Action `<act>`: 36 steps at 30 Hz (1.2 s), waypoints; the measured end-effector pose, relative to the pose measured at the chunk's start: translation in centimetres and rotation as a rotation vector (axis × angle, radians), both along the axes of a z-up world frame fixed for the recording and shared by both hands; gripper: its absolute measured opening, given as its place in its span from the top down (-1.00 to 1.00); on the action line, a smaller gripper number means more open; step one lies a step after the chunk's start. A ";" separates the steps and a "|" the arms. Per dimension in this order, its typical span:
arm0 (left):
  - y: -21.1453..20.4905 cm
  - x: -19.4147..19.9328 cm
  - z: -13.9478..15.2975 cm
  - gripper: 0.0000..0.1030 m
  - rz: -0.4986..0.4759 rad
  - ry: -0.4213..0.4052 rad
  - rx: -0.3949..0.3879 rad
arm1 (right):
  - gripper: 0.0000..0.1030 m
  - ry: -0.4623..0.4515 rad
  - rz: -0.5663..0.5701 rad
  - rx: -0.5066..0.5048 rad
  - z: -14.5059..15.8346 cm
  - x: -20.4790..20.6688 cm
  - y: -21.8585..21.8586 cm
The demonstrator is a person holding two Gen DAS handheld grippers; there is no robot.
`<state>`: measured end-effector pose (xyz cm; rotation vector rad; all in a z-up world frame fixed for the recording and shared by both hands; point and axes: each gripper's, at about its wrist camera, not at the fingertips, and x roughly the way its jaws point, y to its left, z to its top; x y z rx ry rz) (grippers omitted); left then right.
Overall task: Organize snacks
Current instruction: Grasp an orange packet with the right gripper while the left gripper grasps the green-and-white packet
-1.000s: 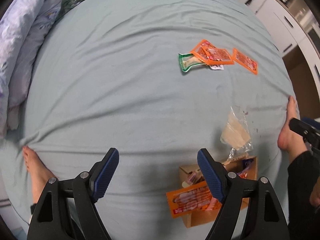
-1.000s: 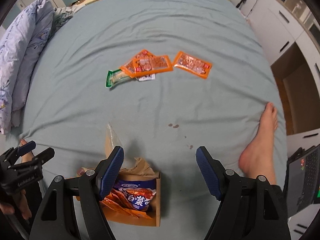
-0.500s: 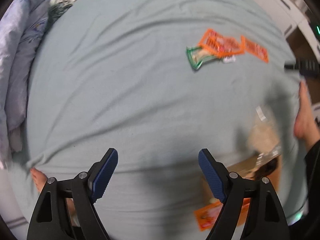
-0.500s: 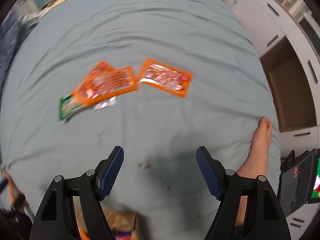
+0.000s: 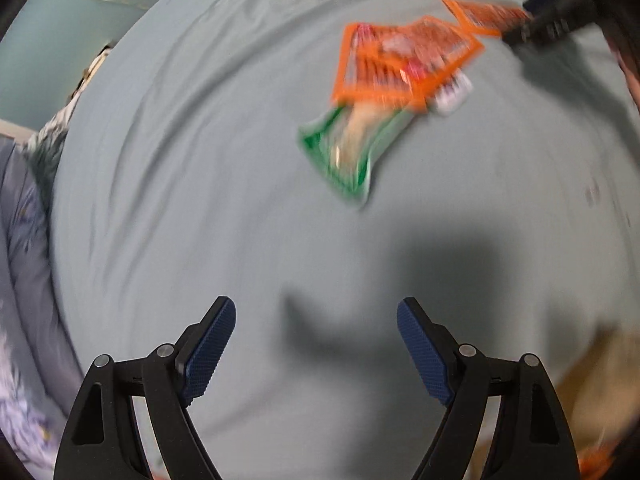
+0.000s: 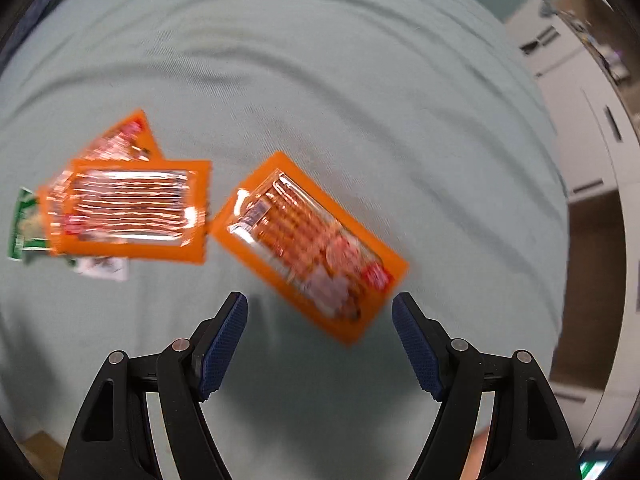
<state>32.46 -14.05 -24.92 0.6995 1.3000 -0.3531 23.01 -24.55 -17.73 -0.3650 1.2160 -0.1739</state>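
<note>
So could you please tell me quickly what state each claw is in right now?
Left claw: open, holding nothing.
Right claw: open, holding nothing.

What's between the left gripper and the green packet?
Only bare sheet and shadow between the left hand-held gripper and the green packet, in the left wrist view.

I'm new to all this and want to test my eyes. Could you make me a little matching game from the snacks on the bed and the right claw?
Things:
1. lone orange pack
2. green pack
3. white packet
4. right claw

States:
a. partly under the orange stack
b. open, empty
c. just ahead of the right claw
d. peeking out below the orange stack

Pairs: 1-c, 2-a, 3-d, 4-b
</note>
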 end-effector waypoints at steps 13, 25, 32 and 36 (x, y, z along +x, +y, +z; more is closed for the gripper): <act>-11.4 7.6 -3.2 -1.00 -0.219 -0.134 0.027 | 0.31 -0.043 0.029 0.316 0.3 2.1 -4.2; -8.0 6.7 -2.0 0.52 0.018 0.132 -0.214 | 0.33 -0.067 0.030 0.555 3.3 -3.5 -7.4; -2.5 0.9 3.2 0.53 0.130 0.137 -0.160 | 0.33 -0.047 0.026 0.601 5.8 -5.7 -6.1; 1.2 -4.0 8.2 0.53 0.179 0.132 -0.182 | 0.33 -0.033 0.032 0.616 8.9 -8.5 -5.0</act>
